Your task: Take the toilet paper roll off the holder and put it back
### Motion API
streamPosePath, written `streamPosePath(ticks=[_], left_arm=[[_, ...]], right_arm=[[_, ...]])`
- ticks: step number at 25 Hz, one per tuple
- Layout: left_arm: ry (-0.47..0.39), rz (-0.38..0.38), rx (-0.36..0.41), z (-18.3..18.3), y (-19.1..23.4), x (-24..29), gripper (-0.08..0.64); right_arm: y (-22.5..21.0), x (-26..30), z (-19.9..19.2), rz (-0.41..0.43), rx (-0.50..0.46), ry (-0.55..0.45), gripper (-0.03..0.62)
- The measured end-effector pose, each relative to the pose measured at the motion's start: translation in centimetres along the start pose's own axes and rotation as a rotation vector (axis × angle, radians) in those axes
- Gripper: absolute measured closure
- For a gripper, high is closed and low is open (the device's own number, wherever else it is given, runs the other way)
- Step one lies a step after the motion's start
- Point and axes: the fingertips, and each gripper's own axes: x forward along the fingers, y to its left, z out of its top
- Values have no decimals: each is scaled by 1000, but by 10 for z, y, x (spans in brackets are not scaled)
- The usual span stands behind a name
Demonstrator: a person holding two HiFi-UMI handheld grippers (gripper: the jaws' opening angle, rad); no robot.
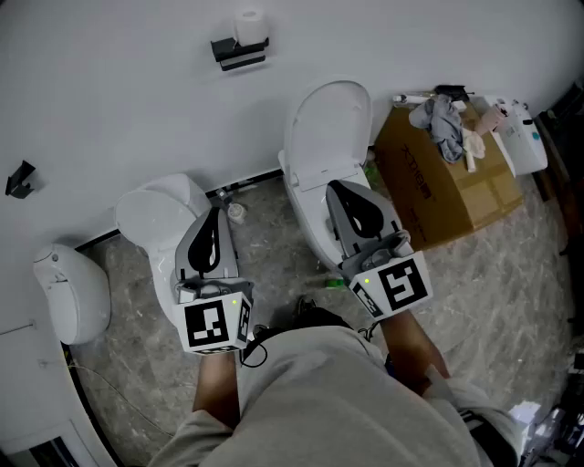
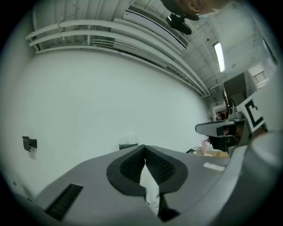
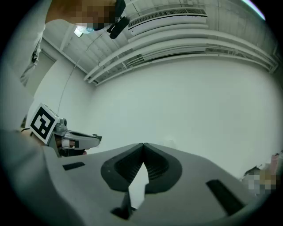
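A: While both claws sit low by the person's waist, where's the roll?

B: The toilet paper roll (image 1: 248, 25) is at 12 o'clock in the head view, up on the wall (image 1: 137, 82), resting on the black holder (image 1: 239, 53). It's well apart from both claws. The left gripper view catches the holder (image 2: 128, 145) too, far off past the jaw tips.

A: Claw state?

B: The left claw (image 1: 217, 212) is clenched with the pads meeting and nothing between them. The same goes for the right claw (image 1: 336, 185), clenched and empty. Both point toward the wall, roughly level.

A: What's around it?

B: There's an open toilet (image 1: 324, 137) at 5 o'clock from the roll and a second toilet (image 1: 160, 214) at 7 o'clock. A cardboard box (image 1: 452, 196) with clothes on it is at 4 o'clock.

A: Risks?

B: My read is that the jaws have to open before they arrive, or closed tips would just shove the roll off the holder. The roll is soft, so a hard squeeze would dent it and a light one would let it slip. If it drops, it could roll across the floor (image 1: 274, 274) between the toilets. The reach also goes over the toilets, so a claw could clip a rim.

A: Roll's pointing, long axis?

B: It's small in the frame. It seems to stand on end, long axis upright along the wall, with the core opening facing up at the camera. I can't confirm that.
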Motion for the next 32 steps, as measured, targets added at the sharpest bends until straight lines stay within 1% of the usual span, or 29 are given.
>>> streamPosePath(ticks=[2,5,9,11,15,21,25,32], left_arm=[[14,3,11,-5,-7,7,549],[28,9,21,-12,-14,17,549],[59,33,27,-21,-10,24,549],[67,35,30,-25,-8,32,549],[76,35,13,-37,2,49,549],[65,9,-3,-44,20,90,549],[69,-15,-10,-45,41,124,549],[79,-79,-19,-50,82,180,549]], right_arm=[[-6,-1,-7,28,9,-4,588],[-16,1,-17,43,17,-7,588],[-20,10,-30,64,48,-1,588],[-26,19,-35,63,57,5,588],[-32,35,-48,58,55,28,588],[-47,69,-62,36,41,59,588],[-58,104,-67,19,34,73,588],[-69,168,-78,-33,28,98,588]])
